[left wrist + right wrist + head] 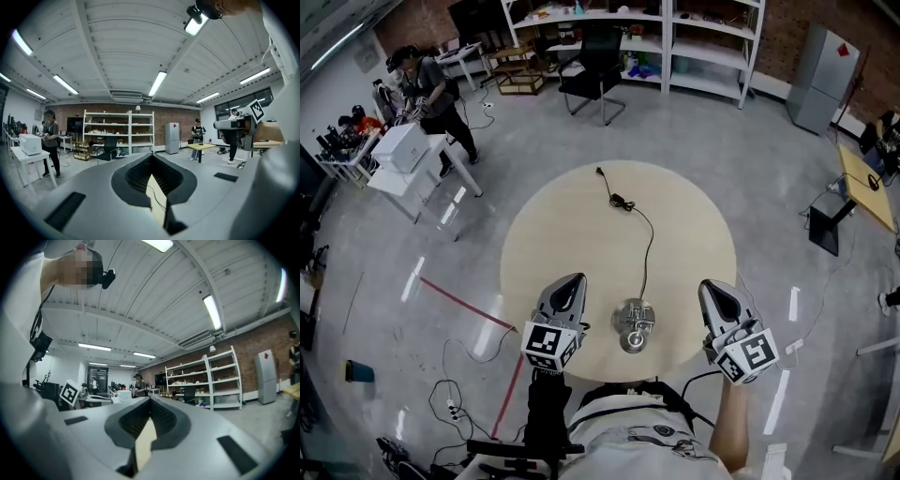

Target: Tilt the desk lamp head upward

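Note:
A silver desk lamp [633,325] stands near the front edge of the round wooden table [572,225], seen from straight above. Its black cord [649,246] runs back to a plug [622,201]. My left gripper [570,287] hovers just left of the lamp and my right gripper [719,292] to its right; neither touches it. Both point level across the room, out over the table. In the left gripper view the jaws [151,157] meet at the tips with nothing held. The jaws in the right gripper view [150,399] are likewise shut and empty.
A person [422,89] works at a white table [412,159] at the back left. Shelves [628,28] and a black chair [595,61] stand behind, a grey cabinet [820,66] and a wooden desk [867,183] at the right. Cables [450,403] lie on the floor.

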`<state>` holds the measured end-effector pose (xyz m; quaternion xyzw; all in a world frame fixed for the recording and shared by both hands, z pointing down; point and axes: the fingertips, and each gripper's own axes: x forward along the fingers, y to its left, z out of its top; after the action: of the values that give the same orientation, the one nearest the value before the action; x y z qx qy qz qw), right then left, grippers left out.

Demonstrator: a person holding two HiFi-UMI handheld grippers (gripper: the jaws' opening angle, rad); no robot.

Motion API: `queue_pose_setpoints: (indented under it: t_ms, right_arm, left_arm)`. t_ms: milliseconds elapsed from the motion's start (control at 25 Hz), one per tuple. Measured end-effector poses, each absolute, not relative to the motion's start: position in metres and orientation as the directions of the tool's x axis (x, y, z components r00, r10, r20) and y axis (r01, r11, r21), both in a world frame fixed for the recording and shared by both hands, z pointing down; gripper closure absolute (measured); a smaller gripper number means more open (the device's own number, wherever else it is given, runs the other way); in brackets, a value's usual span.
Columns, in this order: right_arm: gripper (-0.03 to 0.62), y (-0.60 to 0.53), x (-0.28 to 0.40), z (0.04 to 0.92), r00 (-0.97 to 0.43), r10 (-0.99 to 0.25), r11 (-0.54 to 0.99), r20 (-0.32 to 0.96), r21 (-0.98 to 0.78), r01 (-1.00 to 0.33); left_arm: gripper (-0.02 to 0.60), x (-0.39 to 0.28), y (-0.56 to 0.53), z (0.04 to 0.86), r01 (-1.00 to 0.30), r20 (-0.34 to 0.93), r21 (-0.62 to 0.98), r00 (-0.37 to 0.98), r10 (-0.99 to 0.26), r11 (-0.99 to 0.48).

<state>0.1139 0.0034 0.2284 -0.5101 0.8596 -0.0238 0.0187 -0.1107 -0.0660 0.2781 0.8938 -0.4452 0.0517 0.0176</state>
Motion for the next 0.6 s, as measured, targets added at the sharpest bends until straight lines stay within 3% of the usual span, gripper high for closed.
queue_pose_setpoints:
  t_ms: [280,600]
  right_arm:
    - [0.589,-0.002,0.113,0.206,-0.483,-0.874,0.485,-0.054,-0.045,-0.873]
    - [0.589,-0.008,0.123,0.185,-0.396,-0.916,0.399,-0.068,-0.040,-0.916]
  left_arm:
    - [0.580,-0.098,-0.064,0.251,-0.796,0.052,-0.006,0.604,-0.796,-0.605]
    - [0.580,-0.094,-0.066,0.232,-0.817,0.033,-0.001,0.577,-0.816,-0.577]
